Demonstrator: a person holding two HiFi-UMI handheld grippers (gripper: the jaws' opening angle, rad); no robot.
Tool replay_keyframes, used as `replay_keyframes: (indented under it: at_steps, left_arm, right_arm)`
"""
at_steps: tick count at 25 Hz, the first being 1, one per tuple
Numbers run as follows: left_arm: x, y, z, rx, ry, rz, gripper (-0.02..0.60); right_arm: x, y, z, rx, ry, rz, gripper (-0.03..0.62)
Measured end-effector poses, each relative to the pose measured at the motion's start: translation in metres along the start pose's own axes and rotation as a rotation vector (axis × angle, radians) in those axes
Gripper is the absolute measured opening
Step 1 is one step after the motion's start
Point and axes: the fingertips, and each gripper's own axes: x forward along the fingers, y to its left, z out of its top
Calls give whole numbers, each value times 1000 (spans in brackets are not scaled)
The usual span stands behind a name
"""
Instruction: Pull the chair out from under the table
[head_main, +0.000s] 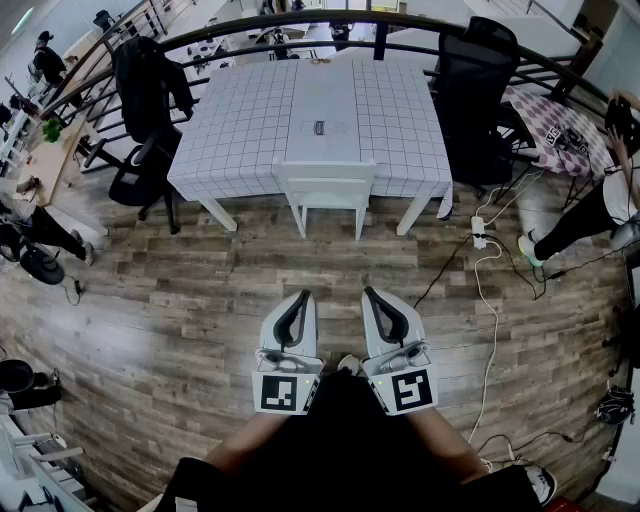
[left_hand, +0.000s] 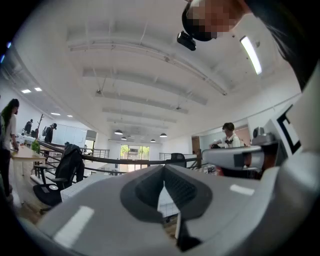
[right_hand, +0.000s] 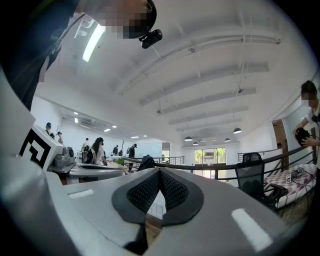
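Jaws pressed together, empty, on my left gripper (head_main: 303, 296) and right gripper (head_main: 369, 293); far off, the chair (head_main: 327, 186) sits tucked under the table (head_main: 230, 130).

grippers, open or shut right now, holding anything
left gripper: closed, holding nothing, well short of the white chair
right gripper: closed, holding nothing
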Motion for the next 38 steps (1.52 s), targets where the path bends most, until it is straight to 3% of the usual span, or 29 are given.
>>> replay_keyframes:
  at_steps: [7,14,19,24,29,34,38]
  left_arm:
    - [15,-17,-5,12,3,-7,9]
    - [39,-20,-22,-17,58,-30,9]
    - [53,-9,-5,-17,76,-47,9]
    - [110,3,-35,-59,73,-84,9]
    - [162,-1,-16,-57,77,-146,9]
    - [221,34,-30,-61,68,-231,9]
    - [256,78,-28,-67,86,-226,9]
  right_arm:
    - [-11,-36,-12,111,-5,-55,-5]
    - [-19,-71,-24,130,-2,-123,-5]
    - [-16,-73,-7,128,28,-145,-5]
    - [16,-103,-35,112,31,-176,-5]
    - [49,-140,-17,118,59,-219,-5]
    - [131,-146,-31,74,91,-219,-5]
    - [194,-146,-25,88,91,-192,-5]
